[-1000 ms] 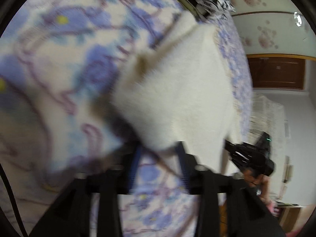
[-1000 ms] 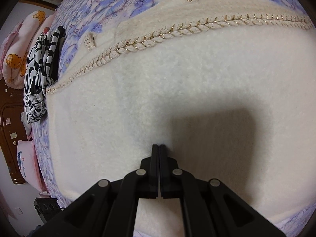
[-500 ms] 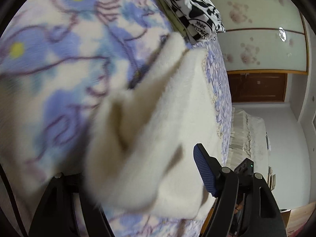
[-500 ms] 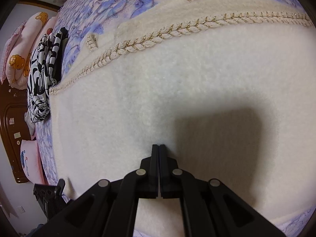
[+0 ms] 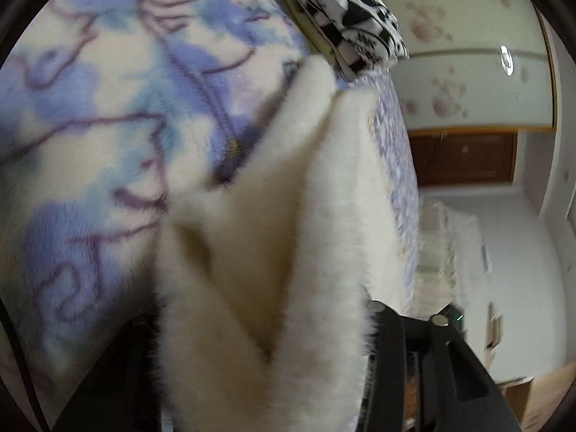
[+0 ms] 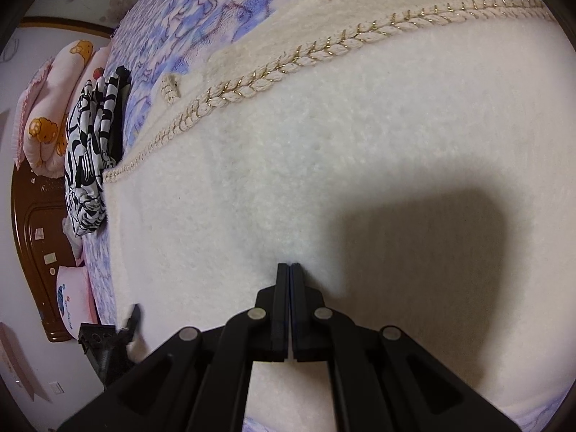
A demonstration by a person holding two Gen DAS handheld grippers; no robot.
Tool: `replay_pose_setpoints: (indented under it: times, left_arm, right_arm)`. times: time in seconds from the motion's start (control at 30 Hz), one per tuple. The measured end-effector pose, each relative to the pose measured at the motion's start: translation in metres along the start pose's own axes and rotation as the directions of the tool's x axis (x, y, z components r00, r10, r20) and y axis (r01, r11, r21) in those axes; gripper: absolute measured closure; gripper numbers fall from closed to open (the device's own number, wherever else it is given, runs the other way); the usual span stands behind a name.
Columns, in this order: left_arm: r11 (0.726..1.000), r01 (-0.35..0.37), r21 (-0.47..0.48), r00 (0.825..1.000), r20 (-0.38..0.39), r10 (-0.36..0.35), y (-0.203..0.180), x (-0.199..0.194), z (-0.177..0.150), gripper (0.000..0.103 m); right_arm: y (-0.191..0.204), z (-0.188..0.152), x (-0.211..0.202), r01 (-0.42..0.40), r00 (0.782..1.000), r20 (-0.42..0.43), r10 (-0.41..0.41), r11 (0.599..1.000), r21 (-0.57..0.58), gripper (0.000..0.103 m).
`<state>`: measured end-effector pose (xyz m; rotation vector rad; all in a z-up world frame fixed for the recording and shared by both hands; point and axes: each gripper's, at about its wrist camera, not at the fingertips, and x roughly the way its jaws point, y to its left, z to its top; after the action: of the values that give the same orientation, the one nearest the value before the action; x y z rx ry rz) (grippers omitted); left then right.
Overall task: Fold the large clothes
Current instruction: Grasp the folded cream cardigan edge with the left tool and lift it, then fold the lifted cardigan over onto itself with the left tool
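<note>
Closing left gripper (image 5: 259, 360) jaws around cream garment (image 5: 273, 252); right gripper (image 6: 290, 270) clamped together.

Now closing the left gripper (image 5: 259, 370) on a bunched fold of cream garment (image 5: 288, 252), nearer than before, toward 6 o'clock.

Blue-and-purple floral blanket (image 6: 201, 10) over bed. Black-and-white patterned cloth (image 6: 88, 151) bunched at its edge, beside pink bear-print pillows (image 6: 46, 108). Dark wooden headboard (image 6: 32, 237) behind.

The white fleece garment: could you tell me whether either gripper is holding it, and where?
The left gripper is closing on a bunched fold of the white fleece garment; the shut right gripper holds nothing.
</note>
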<state>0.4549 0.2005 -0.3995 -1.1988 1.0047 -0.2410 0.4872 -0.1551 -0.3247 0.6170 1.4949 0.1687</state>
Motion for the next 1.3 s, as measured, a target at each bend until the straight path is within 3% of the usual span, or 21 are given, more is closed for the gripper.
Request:
replay_pose_setpoints:
  times: [0.17, 0.3, 0.4, 0.53, 0.77, 0.9, 1.13, 1.3]
  left_arm:
    - [0.999, -0.005, 0.037, 1.0, 0.02, 0.005, -0.022, -0.002, -0.001, 0.079]
    - [0.991, 0.078, 0.107, 0.996, 0.038, -0.082, -0.048, -0.006, -0.001, 0.083]
    - [0.974, 0.14, 0.176, 0.988, 0.041, -0.149, -0.076, -0.009, -0.003, 0.086]
    - [0.94, 0.127, 0.317, 0.989, 0.029, -0.143, -0.124, -0.006, -0.006, 0.086]
    - [0.901, 0.152, 0.407, 0.984, 0.022, -0.176, -0.187, 0.001, -0.021, 0.086]
    - [0.865, 0.097, 0.493, 0.991, 0.034, -0.131, -0.228, -0.005, -0.056, 0.086]
    - [0.813, 0.02, 0.582, 0.995, 0.068, -0.073, -0.295, 0.017, -0.134, 0.086]
    - [0.781, -0.024, 0.624, 0.998, 0.054, -0.012, -0.323, 0.059, -0.212, 0.086]
  right_arm:
    - [0.004, -0.001, 0.001, 0.023, 1.0, 0.015, -0.024, 1.0, 0.016, 0.103]
    - [0.013, -0.001, 0.002, 0.075, 0.997, 0.017, -0.075, 0.997, -0.032, 0.103]
    - [0.013, 0.0, 0.003, 0.074, 0.997, 0.015, -0.074, 0.996, -0.044, 0.103]
    - [0.01, -0.002, 0.002, 0.051, 0.998, 0.027, -0.049, 0.997, -0.05, 0.103]
    - [0.004, -0.004, -0.003, -0.005, 0.999, 0.044, 0.007, 0.998, -0.064, 0.103]
    - [-0.008, -0.002, -0.007, -0.097, 0.995, 0.025, 0.099, 0.993, -0.062, 0.103]
    - [-0.024, 0.01, -0.02, -0.22, 0.975, -0.047, 0.216, 0.971, -0.093, 0.103]
    - [-0.068, 0.023, -0.077, -0.271, 0.962, 0.006, 0.272, 0.958, -0.091, 0.103]
